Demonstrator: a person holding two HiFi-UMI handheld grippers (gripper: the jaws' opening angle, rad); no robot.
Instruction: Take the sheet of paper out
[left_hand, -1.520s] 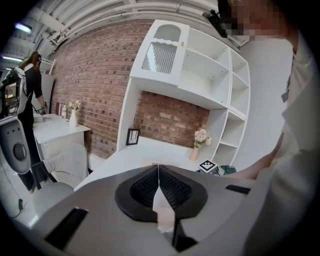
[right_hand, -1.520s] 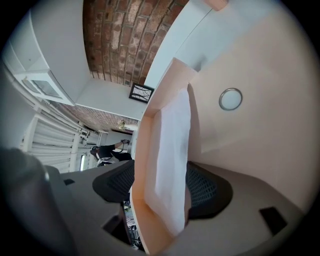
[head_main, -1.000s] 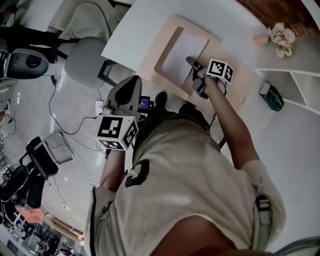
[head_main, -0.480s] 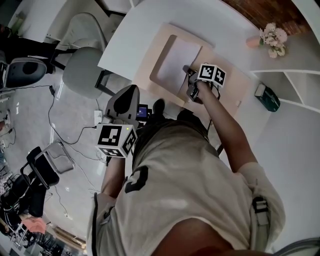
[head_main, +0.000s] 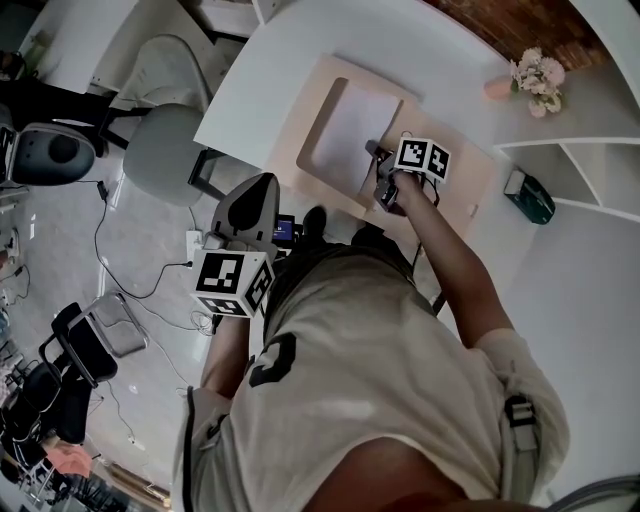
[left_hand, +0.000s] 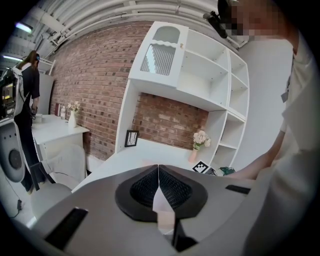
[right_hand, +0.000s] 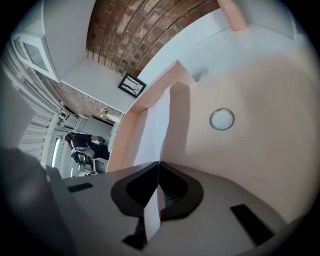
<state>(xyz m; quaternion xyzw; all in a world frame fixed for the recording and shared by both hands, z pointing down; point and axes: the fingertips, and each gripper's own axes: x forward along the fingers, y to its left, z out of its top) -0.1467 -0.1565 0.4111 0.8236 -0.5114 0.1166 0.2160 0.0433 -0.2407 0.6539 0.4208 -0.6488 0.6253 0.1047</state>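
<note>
- The right arm (head_main: 452, 262) reached forward to 1 o'clock in the head view, with the right gripper (head_main: 374, 151) tilted down onto the desk (head_main: 400, 40).
- Its jaws were clenched on the near edge of the sheet (head_main: 356, 122), which ran edge-on between the pads in the right gripper view.
- The left gripper (head_main: 263, 181) hung at 9 o'clock, off the desk and over the floor. Its ribbed black pads (left_hand: 170, 186) were pressed together at the tips on nothing.
- The sheet was thin, white, smooth and rectangular. It lay at 12 o'clock in a peach folder (head_main: 303, 115) with a round-cornered pocket.
- A small round ring (right_hand: 221, 119) sat on the folder's matte face.
- How much of the sheet lay under the pocket could not be told.
- The torso hid the desk's near edge.
</note>
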